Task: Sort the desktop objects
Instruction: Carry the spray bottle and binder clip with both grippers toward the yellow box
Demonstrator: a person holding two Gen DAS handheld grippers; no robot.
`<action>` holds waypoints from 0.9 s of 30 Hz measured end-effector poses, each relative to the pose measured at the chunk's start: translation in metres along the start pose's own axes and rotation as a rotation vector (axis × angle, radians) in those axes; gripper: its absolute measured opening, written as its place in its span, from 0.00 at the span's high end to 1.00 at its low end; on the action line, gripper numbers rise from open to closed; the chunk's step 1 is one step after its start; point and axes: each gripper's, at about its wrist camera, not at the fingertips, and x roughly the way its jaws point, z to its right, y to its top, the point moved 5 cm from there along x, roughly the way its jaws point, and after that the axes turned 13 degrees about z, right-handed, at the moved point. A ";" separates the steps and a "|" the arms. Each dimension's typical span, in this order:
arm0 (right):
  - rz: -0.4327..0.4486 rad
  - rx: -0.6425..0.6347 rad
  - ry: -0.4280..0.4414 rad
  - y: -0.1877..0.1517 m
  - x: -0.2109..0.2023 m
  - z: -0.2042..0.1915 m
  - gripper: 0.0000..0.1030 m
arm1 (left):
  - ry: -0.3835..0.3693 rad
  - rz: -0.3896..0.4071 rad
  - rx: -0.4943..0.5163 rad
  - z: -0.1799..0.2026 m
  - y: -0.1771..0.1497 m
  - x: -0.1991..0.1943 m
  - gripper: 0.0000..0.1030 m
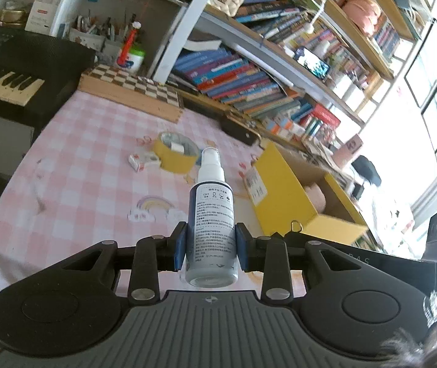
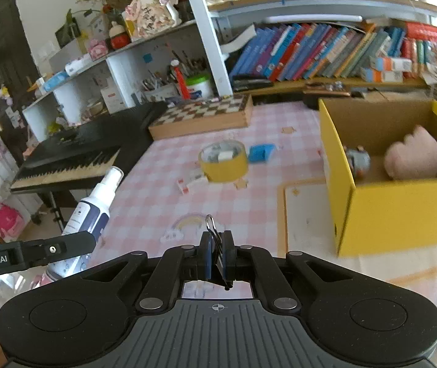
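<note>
My left gripper (image 1: 209, 245) is shut on a white and dark blue spray bottle (image 1: 210, 211), held above the pink checked tablecloth (image 1: 95, 165). The same spray bottle (image 2: 92, 208) shows at the left of the right wrist view, in the left gripper's black fingers (image 2: 65, 245). My right gripper (image 2: 216, 256) is shut on a black binder clip (image 2: 215, 245) with its wire loop sticking up. A yellow cardboard box (image 2: 396, 214) stands at the right and holds a pink plush (image 2: 413, 156) and a small grey item (image 2: 358, 161). The yellow box (image 1: 282, 196) sits right of the bottle.
A yellow tape roll (image 2: 223, 161) with small items inside lies mid-table, a blue item (image 2: 261, 152) and a small red-white box (image 2: 190, 182) beside it. A chessboard box (image 2: 206, 116) and a keyboard (image 2: 74, 159) stand behind. Bookshelves (image 2: 325, 52) line the back.
</note>
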 end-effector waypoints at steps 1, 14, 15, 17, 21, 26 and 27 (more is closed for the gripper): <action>0.000 0.006 -0.006 -0.003 -0.004 -0.001 0.95 | -0.005 -0.006 0.004 0.000 -0.002 -0.003 0.71; 0.031 0.088 -0.133 -0.044 -0.066 0.001 0.95 | -0.128 -0.092 0.064 0.020 -0.035 -0.034 0.71; 0.034 0.094 -0.147 -0.046 -0.071 0.003 0.95 | -0.139 -0.097 0.067 0.022 -0.036 -0.034 0.71; 0.037 0.100 -0.175 -0.050 -0.078 0.005 0.95 | -0.166 -0.110 0.073 0.028 -0.040 -0.033 0.71; 0.044 0.114 -0.224 -0.054 -0.093 0.013 0.95 | -0.216 -0.129 0.084 0.039 -0.045 -0.030 0.71; 0.058 0.125 -0.280 -0.055 -0.106 0.021 0.95 | -0.277 -0.155 0.105 0.054 -0.050 -0.023 0.71; 0.059 0.129 -0.290 -0.056 -0.108 0.023 0.95 | -0.287 -0.160 0.108 0.057 -0.051 -0.021 0.71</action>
